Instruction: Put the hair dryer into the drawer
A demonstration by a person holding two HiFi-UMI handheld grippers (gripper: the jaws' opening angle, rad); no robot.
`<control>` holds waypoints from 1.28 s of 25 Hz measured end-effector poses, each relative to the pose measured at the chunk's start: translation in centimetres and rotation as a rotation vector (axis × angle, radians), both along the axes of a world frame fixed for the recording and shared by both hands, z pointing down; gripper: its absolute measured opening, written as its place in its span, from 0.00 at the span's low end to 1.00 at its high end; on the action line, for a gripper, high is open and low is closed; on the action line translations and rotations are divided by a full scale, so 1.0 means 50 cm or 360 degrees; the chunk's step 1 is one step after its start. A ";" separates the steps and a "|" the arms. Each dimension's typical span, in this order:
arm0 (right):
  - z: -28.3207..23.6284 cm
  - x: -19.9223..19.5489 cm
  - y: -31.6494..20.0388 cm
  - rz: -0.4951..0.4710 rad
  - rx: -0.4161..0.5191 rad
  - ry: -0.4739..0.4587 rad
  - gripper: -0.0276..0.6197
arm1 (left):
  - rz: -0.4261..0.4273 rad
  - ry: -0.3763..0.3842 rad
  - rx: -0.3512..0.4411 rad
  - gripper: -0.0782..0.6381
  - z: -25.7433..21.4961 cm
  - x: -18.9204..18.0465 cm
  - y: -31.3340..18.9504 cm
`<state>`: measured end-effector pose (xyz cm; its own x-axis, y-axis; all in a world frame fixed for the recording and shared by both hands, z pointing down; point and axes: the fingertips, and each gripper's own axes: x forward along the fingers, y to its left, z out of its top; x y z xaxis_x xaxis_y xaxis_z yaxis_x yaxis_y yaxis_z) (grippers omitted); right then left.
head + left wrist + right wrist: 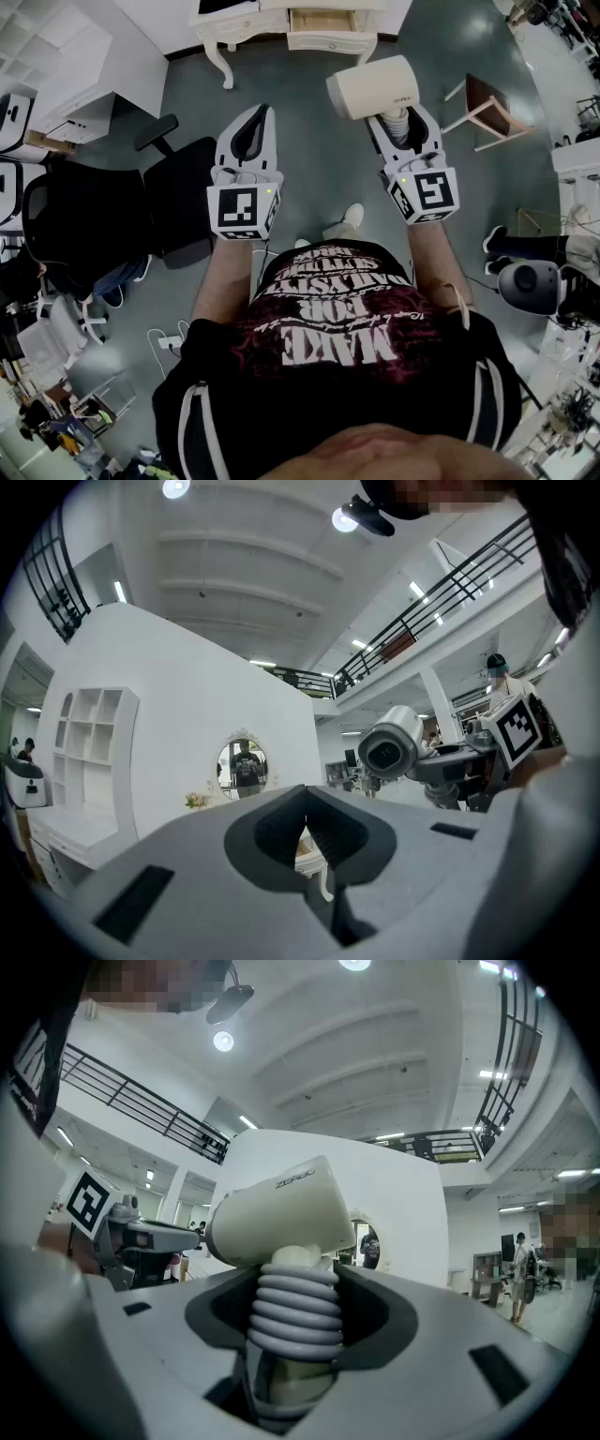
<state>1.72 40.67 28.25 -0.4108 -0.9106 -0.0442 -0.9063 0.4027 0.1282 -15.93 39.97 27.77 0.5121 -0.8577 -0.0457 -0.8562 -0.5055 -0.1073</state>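
Observation:
My right gripper (405, 120) is shut on the ribbed grey handle of a cream hair dryer (373, 86). The dryer's barrel lies crosswise above the jaws and its nozzle points left. In the right gripper view the hair dryer (277, 1213) fills the space between the jaws of the right gripper (300, 1274). My left gripper (265, 112) is held level beside it, shut with nothing in it. From the left gripper (306, 794) the hair dryer (389, 747) shows at the right. An open wooden drawer (323, 21) of a white dressing table (234, 23) lies ahead, apart from both grippers.
A black office chair (84, 225) stands to the left. A small wooden stool (487, 108) is at the right. White shelving (56, 66) lines the far left. A power strip (169, 342) lies on the grey floor. An oval mirror (244, 766) hangs on the white wall.

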 end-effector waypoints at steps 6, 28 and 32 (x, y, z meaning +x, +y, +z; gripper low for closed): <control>-0.007 -0.004 0.018 0.0008 0.0009 -0.0008 0.41 | 0.0008 -0.0006 0.0009 0.11 -0.005 -0.005 0.014; -0.004 -0.024 0.052 0.0004 -0.0036 -0.0067 0.41 | -0.0046 -0.0029 0.0028 0.12 0.012 -0.090 0.052; 0.001 -0.016 0.043 0.0020 -0.0049 -0.0054 0.41 | -0.0037 -0.0009 -0.0014 0.11 0.031 -0.087 0.044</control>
<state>0.94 42.82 28.28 -0.3983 -0.9168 -0.0296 -0.9148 0.3947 0.0851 -20.27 42.15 29.30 0.4925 -0.8696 -0.0354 -0.8670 -0.4866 -0.1076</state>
